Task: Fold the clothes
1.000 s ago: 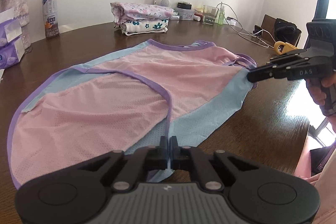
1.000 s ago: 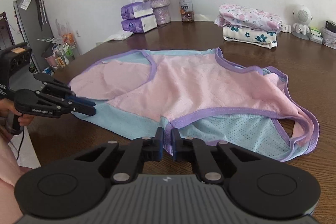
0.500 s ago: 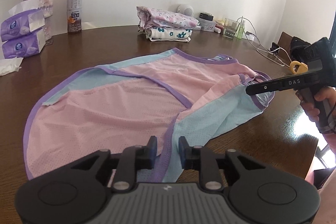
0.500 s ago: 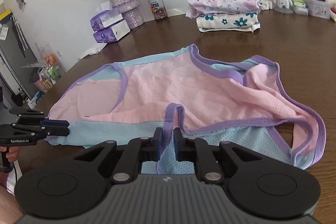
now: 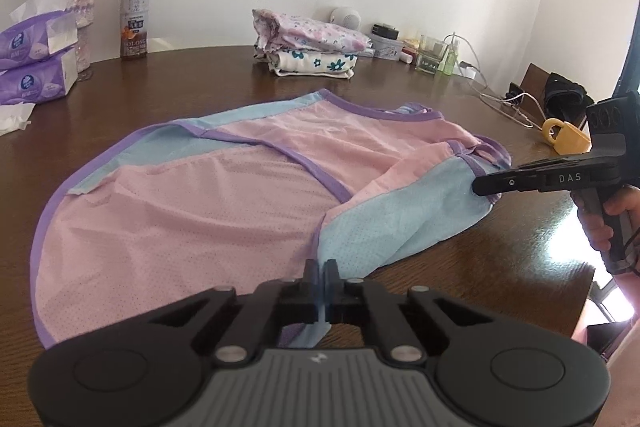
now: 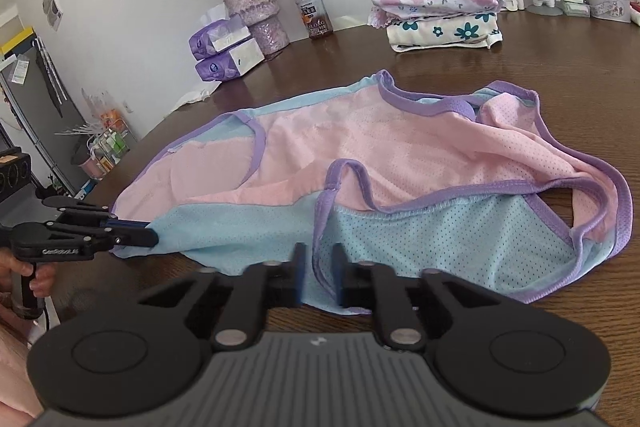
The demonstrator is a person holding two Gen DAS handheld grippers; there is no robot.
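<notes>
- Table (image 5: 500, 267) of dark wood, bearing the whole job; folded pile (image 5: 312, 51) at the far side, well apart from the work.
- Garment (image 5: 200, 211), a sleeveless mesh vest in pink, light blue and purple trim, spread wide across the near half of the table. Mostly flat, with one pink flap laid back over the body and the near blue edge raised a little off the wood. Neither laid out fully open nor folded into a compact stack like the far pile.
- Changed within the last second: grips swapped. Half a second back, open on the left and clamped on the right; now the reverse. Near edge also drawn tighter between the two holds. Judged as a re-gripping along the near hem, likely to prepare a lift of that edge toward the far side; not settled by these views.
- Left tongs (image 5: 322, 287) closed right down on the light blue hem, cloth pinched between the fingers and hanging out below them. Seen from the other camera (image 6: 152, 237) biting the blue corner at the table's edge.
- Right tongs (image 6: 318, 267) parted by a moderate gap, astride the blue edge and a strip of purple trim, fabric lying between the fingers but not squeezed. Seen side-on from the left camera (image 5: 480, 186), tip against the blue cloth.
</notes>
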